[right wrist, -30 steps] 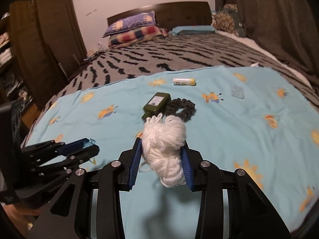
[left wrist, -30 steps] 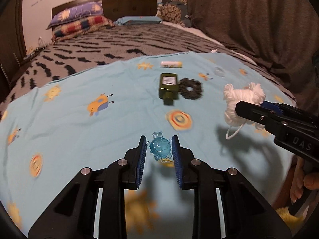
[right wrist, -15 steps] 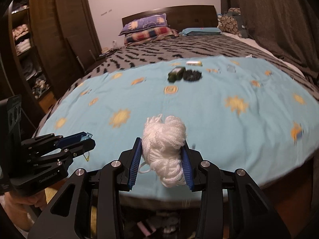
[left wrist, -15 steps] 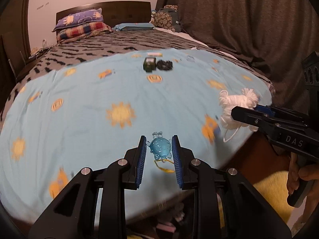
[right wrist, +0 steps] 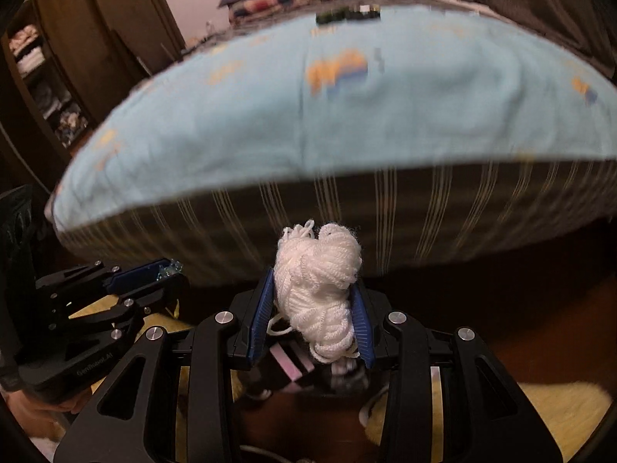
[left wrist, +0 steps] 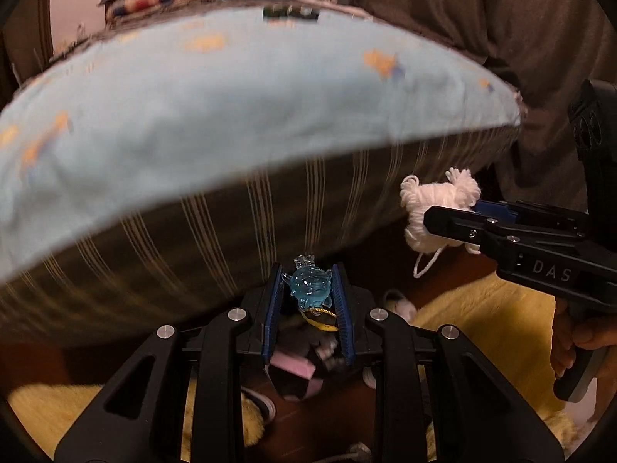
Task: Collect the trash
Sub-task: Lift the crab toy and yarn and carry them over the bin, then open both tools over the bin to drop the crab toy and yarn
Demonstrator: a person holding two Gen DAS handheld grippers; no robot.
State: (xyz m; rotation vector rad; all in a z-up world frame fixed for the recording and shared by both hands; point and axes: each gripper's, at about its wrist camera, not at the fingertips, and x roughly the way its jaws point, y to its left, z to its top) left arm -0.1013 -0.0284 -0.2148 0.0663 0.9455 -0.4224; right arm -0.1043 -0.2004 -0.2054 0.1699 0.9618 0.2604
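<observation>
My left gripper is shut on a small clear blue plastic figure with a yellow cord. My right gripper is shut on a white bundle of yarn. Both are held off the bed, in front of its striped side and low over the floor. The right gripper and its yarn show at the right of the left wrist view. The left gripper shows at the left of the right wrist view. A dark green bottle and other small items lie far back on the bed.
The bed's light blue sheet fills the upper views, with the brown striped mattress side below it. A yellow rug and a pink-and-black object lie on the floor beneath the grippers. A dark curtain hangs at right, a wardrobe at left.
Both grippers have pulled back off the bed and dropped below its edge, still holding the blue figure and the yarn. The floor and rug have come into view.
</observation>
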